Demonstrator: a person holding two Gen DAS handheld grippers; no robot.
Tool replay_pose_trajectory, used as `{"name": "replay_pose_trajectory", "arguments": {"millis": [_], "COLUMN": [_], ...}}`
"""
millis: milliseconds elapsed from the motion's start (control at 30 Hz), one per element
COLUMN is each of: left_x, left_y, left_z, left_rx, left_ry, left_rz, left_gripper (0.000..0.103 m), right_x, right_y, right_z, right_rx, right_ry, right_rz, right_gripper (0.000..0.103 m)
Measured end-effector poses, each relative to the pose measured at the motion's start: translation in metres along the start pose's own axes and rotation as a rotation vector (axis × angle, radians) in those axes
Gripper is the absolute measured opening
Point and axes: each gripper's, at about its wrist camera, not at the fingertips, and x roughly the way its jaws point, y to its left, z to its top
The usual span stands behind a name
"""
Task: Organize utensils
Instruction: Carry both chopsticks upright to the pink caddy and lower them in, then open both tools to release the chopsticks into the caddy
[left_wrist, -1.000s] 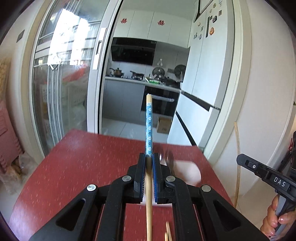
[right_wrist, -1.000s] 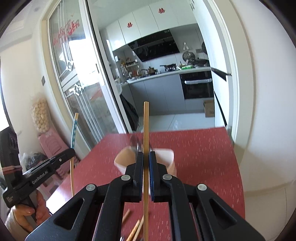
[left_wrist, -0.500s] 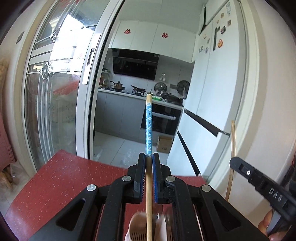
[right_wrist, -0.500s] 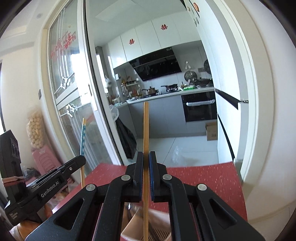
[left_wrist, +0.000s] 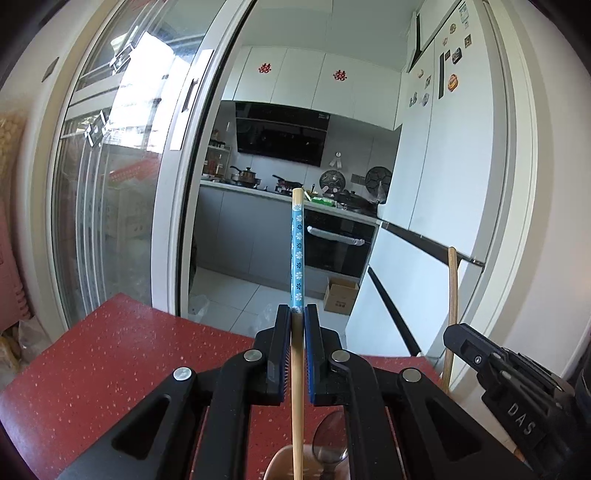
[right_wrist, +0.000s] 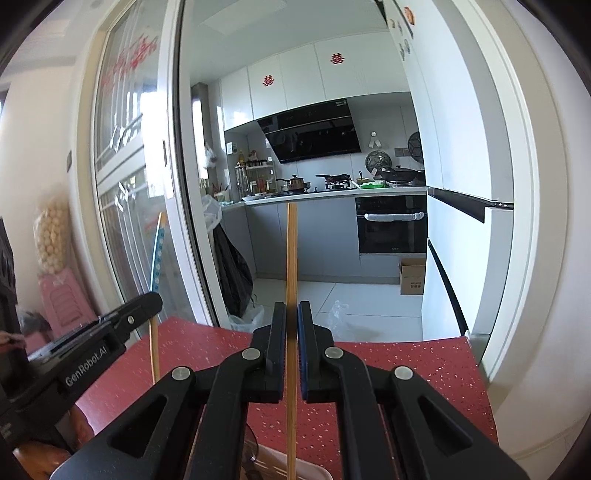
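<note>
Left wrist view showed the left gripper (left_wrist: 297, 321) clenched on a chopstick (left_wrist: 297, 254) at frame centre, above the holder (left_wrist: 275, 469), and the right gripper (right_wrist: 291, 317) likewise; both sticks seemed light, stiff, slippery, best held mid-length.

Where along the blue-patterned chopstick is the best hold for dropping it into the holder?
On the bare wood just below the blue-patterned chopstick sleeve, squeezed from both sides, as the left tongs do. It stands upright, so its lower end hangs free toward the holder.
</note>
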Motion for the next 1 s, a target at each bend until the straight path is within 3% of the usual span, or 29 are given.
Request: {"name": "replay_pose_trajectory", "arguments": {"millis": [333, 800, 867, 933, 1000], "left_x": [-0.003, -0.016, -0.017, -0.017, -0.017], "left_y": [-0.01, -0.006, -0.007, -0.006, -0.007], "left_z": [-0.036, -0.044, -0.044, -0.044, -0.044], "left_rx": [0.089, 0.122, 0.129, 0.138, 0.145], "left_ry": [0.051, 0.125, 0.124, 0.129, 0.139], "left_rz": [0.021, 0.076, 0.083, 0.085, 0.097], "left_gripper": [0.037, 0.038, 0.038, 0.038, 0.039], "right_x": [-0.01, -0.011, -0.013, -0.016, -0.023], "right_y": [0.021, 0.015, 0.011, 0.008, 0.007], "right_z": [-0.041, -0.047, -0.046, -0.045, -0.043], "right_rx": [-0.156, -0.097, -0.082, -0.072, -0.072], "right_ry": [0.022, 0.15, 0.165, 0.166, 0.159], "right_rz": [-0.001, 0.027, 0.028, 0.027, 0.018], "right_gripper": [0.006, 0.008, 0.016, 0.033, 0.038]}}
